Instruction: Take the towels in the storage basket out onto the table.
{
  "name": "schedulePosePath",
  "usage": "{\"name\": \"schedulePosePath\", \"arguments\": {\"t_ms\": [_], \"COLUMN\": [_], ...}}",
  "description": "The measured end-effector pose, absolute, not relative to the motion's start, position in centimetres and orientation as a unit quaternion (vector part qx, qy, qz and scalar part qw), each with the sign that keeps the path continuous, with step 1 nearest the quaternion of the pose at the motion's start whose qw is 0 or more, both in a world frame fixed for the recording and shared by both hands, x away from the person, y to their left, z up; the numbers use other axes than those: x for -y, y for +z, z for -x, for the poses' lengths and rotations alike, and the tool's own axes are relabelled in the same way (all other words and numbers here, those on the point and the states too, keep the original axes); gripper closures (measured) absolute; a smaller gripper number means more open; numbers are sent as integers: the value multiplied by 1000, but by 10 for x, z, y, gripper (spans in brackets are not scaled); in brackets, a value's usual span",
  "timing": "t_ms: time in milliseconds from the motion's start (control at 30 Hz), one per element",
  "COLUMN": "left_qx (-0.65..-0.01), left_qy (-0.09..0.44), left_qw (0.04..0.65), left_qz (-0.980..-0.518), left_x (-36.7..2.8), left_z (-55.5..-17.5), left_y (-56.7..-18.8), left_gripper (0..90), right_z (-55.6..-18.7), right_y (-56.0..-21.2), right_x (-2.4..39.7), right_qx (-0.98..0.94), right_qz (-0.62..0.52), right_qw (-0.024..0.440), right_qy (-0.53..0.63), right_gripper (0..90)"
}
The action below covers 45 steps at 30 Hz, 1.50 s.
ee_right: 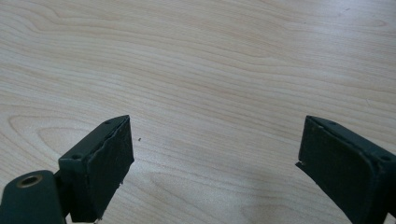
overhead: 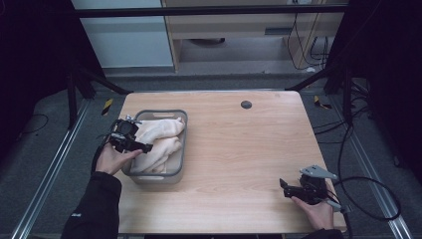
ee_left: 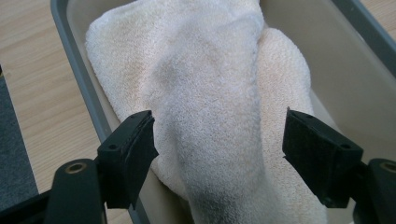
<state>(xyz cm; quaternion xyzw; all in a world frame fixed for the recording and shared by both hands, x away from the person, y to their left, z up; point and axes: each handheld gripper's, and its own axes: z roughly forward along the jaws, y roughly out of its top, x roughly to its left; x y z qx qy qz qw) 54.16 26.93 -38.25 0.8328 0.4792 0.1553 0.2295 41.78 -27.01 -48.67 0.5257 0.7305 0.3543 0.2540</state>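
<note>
Left claw over towel in bin — jaws wide, nothing gripped.
Left claw [ee_left: 219,144] hangs just above the cream towel [ee_left: 205,93], a towel fold between its spread jaws, pads not pressing; grey bin [ee_left: 81,79] wall just beside one jaw. Right claw [ee_right: 215,163] wide too — bare desk [ee_right: 210,60] ahead, well apart from the bin.

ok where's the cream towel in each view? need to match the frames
High view: the towel lies in the grey bin, left of centre.
Left gripper view: towel across the middle, between the open jaws, bin wall at left.
Right gripper view: wooden table alone, no towel.
Shared landmark: the table.
</note>
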Motion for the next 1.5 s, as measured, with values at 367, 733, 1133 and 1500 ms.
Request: {"name": "schedulePosePath", "arguments": {"t_ms": [367,733,1133,1500], "left_qx": [-480,-494,-507,-513], "left_qy": [136,112,103,111], "left_qw": [204,202,191,198], "left_qz": [-842,-838,-834,-828], "left_x": [-269,-270,-271,-270], "left_z": [-548,-552,-552,-552], "left_y": [-397,-406,-405,-394], "left_gripper": [290,412,639,705], "right_z": [-418,-419,-419,-419], "right_y": [-488,-488,-489,-489], "right_x": [270,269,268,269], "right_qx": [-735,-739,-740,-740], "right_qz": [-523,-522,-521,-521], "right_qw": [251,247,245,245], "right_qy": [351,348,347,346], "right_gripper": [97,93,91,90]}}
